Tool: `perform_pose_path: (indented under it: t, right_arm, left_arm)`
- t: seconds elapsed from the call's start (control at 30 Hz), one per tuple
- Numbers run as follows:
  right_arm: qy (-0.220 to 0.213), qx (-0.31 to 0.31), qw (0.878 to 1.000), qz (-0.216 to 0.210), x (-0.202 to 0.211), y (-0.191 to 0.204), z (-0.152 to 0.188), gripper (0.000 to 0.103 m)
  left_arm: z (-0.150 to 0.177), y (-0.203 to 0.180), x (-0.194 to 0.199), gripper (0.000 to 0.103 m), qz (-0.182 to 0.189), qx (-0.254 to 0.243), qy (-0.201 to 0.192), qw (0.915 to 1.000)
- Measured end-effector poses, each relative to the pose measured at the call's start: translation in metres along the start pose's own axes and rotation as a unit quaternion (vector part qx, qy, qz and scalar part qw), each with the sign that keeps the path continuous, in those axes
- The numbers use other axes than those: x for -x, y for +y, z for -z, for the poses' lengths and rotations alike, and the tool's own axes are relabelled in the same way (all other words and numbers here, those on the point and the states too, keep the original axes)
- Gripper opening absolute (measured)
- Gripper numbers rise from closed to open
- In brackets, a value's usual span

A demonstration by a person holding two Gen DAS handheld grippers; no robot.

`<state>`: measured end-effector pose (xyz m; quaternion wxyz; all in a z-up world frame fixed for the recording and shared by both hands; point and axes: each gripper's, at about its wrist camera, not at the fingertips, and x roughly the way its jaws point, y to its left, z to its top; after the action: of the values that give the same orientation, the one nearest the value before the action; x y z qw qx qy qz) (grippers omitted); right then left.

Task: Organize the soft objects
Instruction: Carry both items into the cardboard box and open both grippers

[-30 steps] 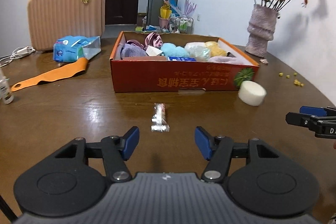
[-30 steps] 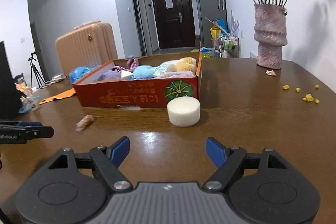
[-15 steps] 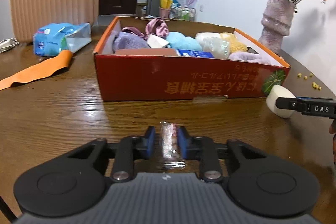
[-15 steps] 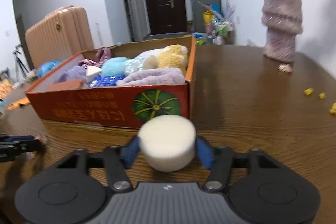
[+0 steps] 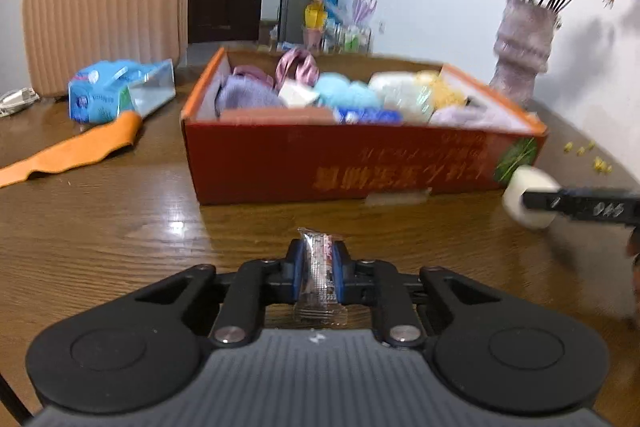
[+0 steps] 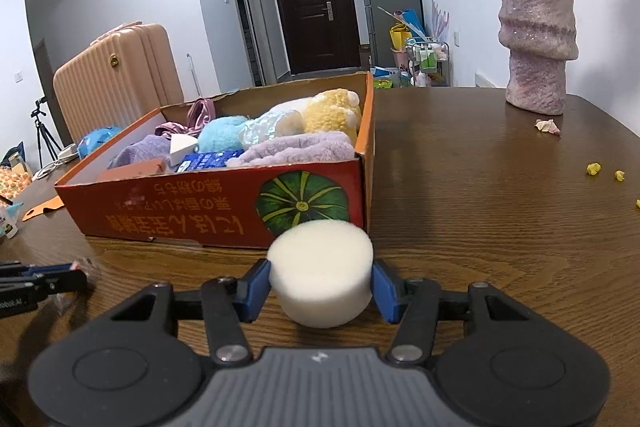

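Note:
My left gripper (image 5: 318,261) has its jaws closing on a small clear-wrapped snack (image 5: 320,307), which stands between the blue pads just above the wooden table. My right gripper (image 6: 320,281) is shut on a round white sponge (image 6: 320,259), with both pads pressing into its sides. Both hover in front of the orange cardboard box (image 5: 360,163), which holds plush toys, towels and other soft things. From the left wrist view the sponge (image 5: 520,183) shows at the box's right corner, with a right finger (image 5: 580,205) across it. The left gripper (image 6: 40,279) shows at the right wrist view's left edge.
A pink suitcase (image 5: 104,15) stands at the back left. A blue packet (image 5: 116,95) and an orange strip (image 5: 76,151) lie left of the box. A pink vase (image 6: 536,39) with flowers stands at the back right, with yellow crumbs (image 6: 594,169) on the table nearby.
Both grippers moved forward and closed: the left around the wrapped snack, the right around the white sponge. The snack now sits lifted between the left pads.

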<state>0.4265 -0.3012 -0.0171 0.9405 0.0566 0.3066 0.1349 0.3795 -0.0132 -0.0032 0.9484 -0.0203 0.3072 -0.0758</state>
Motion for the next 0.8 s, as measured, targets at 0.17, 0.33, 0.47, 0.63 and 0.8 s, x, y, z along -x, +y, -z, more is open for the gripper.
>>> perform_pose_path:
  t: [0.17, 0.33, 0.47, 0.63, 0.8]
  right_arm:
    - [-0.016, -0.008, 0.999, -0.032, 0.039, 0.018, 0.013, 0.053]
    - [-0.006, -0.003, 0.998, -0.062, 0.079, 0.04, 0.043, 0.053]
    - [-0.007, 0.007, 0.998, -0.069, 0.111, 0.055, 0.06, 0.053]
    - [-0.03, 0.009, 0.997, -0.068, 0.148, 0.066, 0.071, 0.053]
    - [-0.047, 0.007, 0.997, -0.067, 0.168, 0.071, 0.075, 0.053]
  left_arm:
    - [0.004, -0.01, 0.047, 0.015, 0.024, 0.013, -0.022, 0.9994]
    - [0.023, -0.018, 0.089, 0.015, 0.032, 0.019, -0.025, 0.999]
    - [0.037, -0.023, 0.121, 0.015, 0.038, 0.025, -0.036, 0.9983]
    - [0.045, -0.032, 0.154, 0.015, 0.047, 0.017, -0.058, 0.9971]
    - [0.046, -0.035, 0.175, 0.015, 0.053, 0.012, -0.076, 0.9956]
